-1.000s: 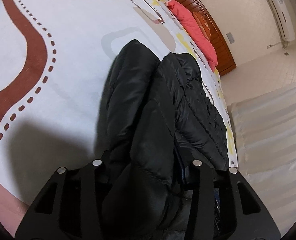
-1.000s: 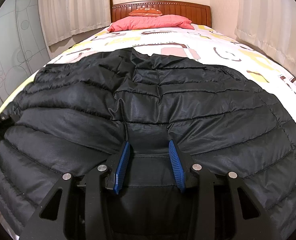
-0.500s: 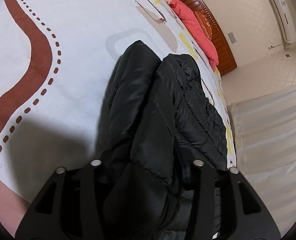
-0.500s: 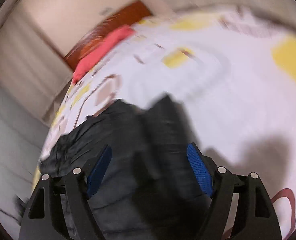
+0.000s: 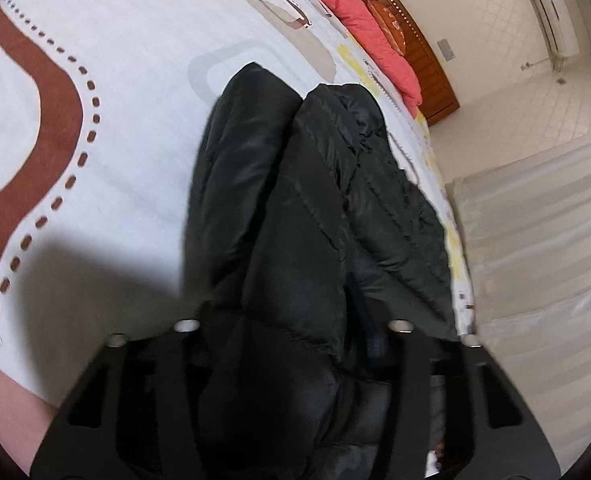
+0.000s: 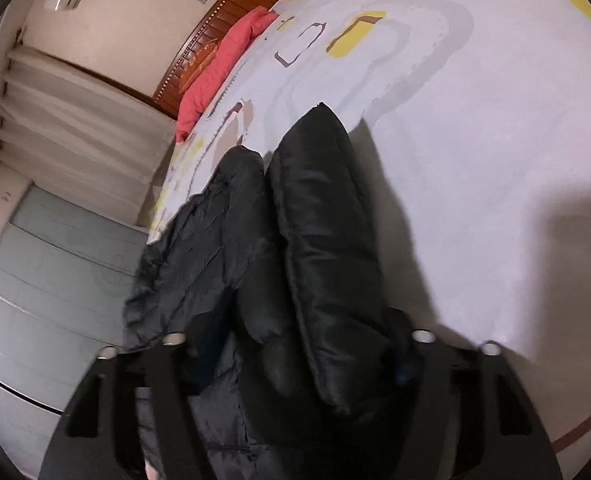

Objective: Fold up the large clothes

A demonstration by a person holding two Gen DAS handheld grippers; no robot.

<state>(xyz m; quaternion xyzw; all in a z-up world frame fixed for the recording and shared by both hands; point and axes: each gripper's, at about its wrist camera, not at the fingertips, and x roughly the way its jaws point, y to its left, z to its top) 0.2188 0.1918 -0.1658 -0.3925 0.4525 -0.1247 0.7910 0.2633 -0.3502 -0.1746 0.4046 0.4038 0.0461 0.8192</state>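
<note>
A black quilted puffer jacket (image 5: 295, 208) is being held bunched over a bed covered by a white patterned bedspread (image 5: 127, 128), and it is being seen from two hand-held grippers. In the left wrist view, little is differing from a second earlier: the left gripper (image 5: 291, 336) is being kept in nearly the same place, with thick folds of the jacket filling the gap between its black fingers; its jaws are closing on that fabric and appear to be pinching it. In the right wrist view much is changing. A second earlier the jacket was being seen spread flat across the bed, with the blue pads of the right gripper (image 6: 295, 344) bare and lightly nipping its hem; now the view is being rolled sideways, the jacket (image 6: 319, 240) is being seen gathered into upright folds, and the pads are almost buried in fabric. The jaws of this gripper are closing, with a thick roll of jacket being squeezed between them. A coral pillow (image 6: 223, 68) is being shown against a dark wooden headboard (image 6: 231, 20) at the far end of the bed, with pale curtains (image 6: 79, 128) and a wall-mounted air conditioner (image 5: 551, 12) beyond. No brand name, label or readable writing is being made out anywhere; a small sticker on the air conditioner is too blurred to read.
</note>
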